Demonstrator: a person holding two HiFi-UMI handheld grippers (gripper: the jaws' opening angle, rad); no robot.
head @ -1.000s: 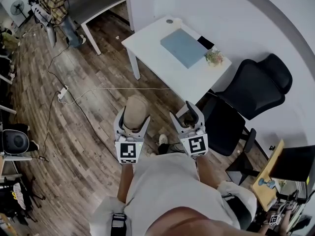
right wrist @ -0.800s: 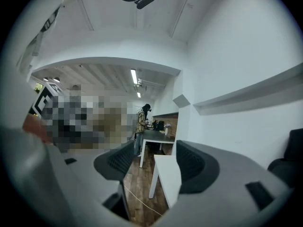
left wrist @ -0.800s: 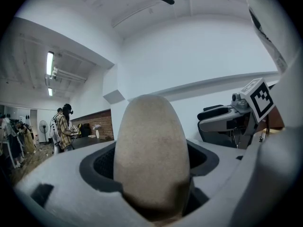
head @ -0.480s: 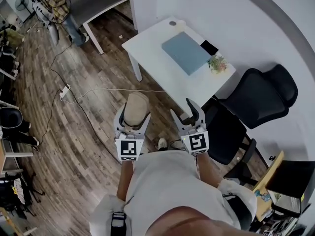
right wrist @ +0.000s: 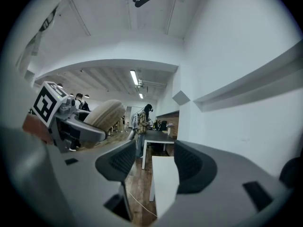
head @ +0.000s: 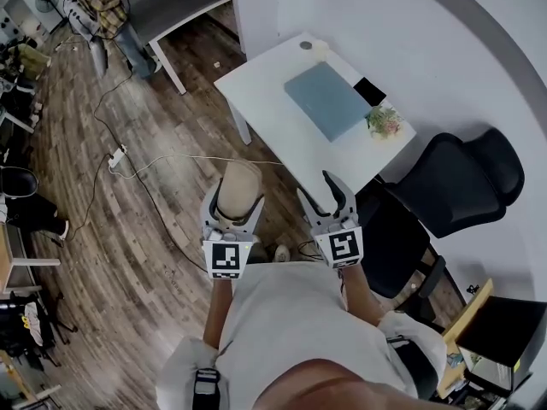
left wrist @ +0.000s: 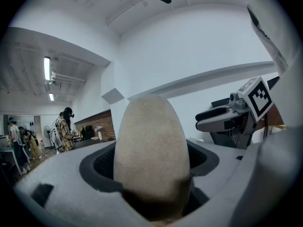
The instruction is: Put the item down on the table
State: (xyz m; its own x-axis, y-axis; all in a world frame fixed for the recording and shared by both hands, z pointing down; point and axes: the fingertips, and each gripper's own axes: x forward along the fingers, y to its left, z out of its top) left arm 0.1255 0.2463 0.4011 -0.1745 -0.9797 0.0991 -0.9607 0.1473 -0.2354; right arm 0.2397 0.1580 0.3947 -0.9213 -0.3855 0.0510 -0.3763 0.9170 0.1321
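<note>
The left tongs [head: 232, 208] pinch a tan egg-shaped item [head: 238, 184] by its lower end, held upright above the wood floor [head: 154, 229] and short of the white desk [head: 273, 101] ahead. The right tongs [head: 321, 196] stand spread and empty alongside, likely free to steady the put-down.

We log an open-plan office. A white rectangular table [head: 256, 92] stands just ahead of the right gripper [head: 314, 186], and a black swivel office chair [head: 466, 186] sits to its right. A dark grey desk [head: 171, 2] is far ahead-left. Wood-plank floor [head: 128, 229] below, fluorescent ceiling tubes [right wrist: 134, 77] overhead.
</note>
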